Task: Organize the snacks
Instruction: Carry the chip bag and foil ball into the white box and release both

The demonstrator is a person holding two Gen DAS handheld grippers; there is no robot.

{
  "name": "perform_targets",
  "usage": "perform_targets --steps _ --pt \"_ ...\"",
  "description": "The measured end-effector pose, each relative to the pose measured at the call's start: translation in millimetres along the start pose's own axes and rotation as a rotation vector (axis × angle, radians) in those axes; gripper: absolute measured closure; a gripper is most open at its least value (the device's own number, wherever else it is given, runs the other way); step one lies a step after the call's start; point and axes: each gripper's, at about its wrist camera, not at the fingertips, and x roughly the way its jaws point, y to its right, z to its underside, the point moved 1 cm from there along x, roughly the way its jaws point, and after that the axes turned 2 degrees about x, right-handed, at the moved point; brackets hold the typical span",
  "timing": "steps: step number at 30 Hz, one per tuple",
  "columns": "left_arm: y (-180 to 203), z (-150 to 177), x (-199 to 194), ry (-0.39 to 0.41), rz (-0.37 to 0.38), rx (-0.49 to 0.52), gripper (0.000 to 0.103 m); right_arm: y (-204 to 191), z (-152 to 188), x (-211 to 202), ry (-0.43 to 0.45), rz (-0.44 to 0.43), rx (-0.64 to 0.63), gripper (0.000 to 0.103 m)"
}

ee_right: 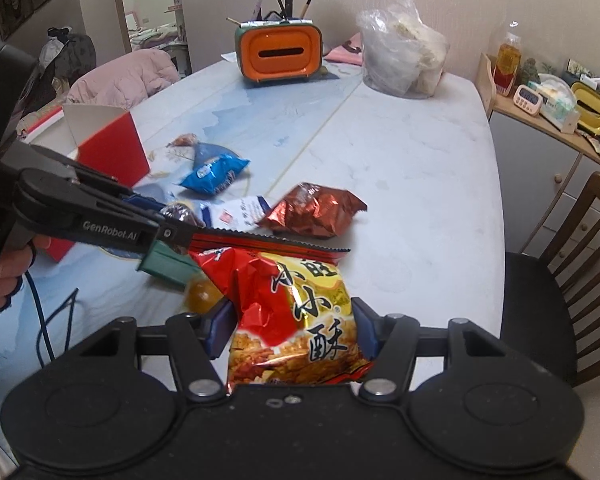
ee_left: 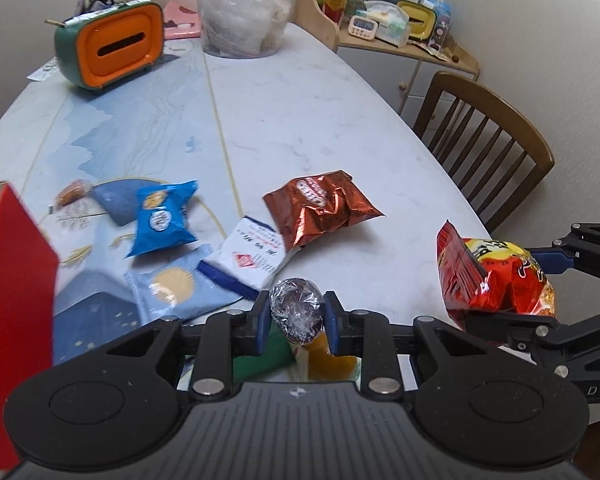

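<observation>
My left gripper (ee_left: 297, 309) is shut on a small round dark snack in clear crinkly wrap (ee_left: 296, 312), lifted off the table (ee_left: 320, 112); the right wrist view shows this gripper (ee_right: 176, 218) from the side. My right gripper (ee_right: 296, 332) is shut on a red and yellow snack bag (ee_right: 296, 304), also held above the table. That bag (ee_left: 496, 280) hangs at the right of the left wrist view. A blue bag (ee_left: 162, 216), a copper-brown bag (ee_left: 324, 208), a white packet (ee_left: 252, 258) and a pale blue packet (ee_left: 176, 292) lie on the table. An open red box (ee_right: 108, 148) stands at the left.
A green packet (ee_right: 168, 264) and an orange item (ee_right: 202, 294) lie under the left gripper. At the table's far end are an orange tissue box (ee_left: 116, 46) and a full plastic bag (ee_left: 240, 12). A wooden chair (ee_left: 488, 140) and a cluttered cabinet (ee_left: 404, 52) stand right.
</observation>
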Motion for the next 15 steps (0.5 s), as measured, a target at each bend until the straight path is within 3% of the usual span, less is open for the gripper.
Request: perform_targets --steps 15 --pt "-72 23 -94 0.057 -0.043 -0.1 0.076 -96 -37 -29 0.066 -0.007 -0.018 0.044"
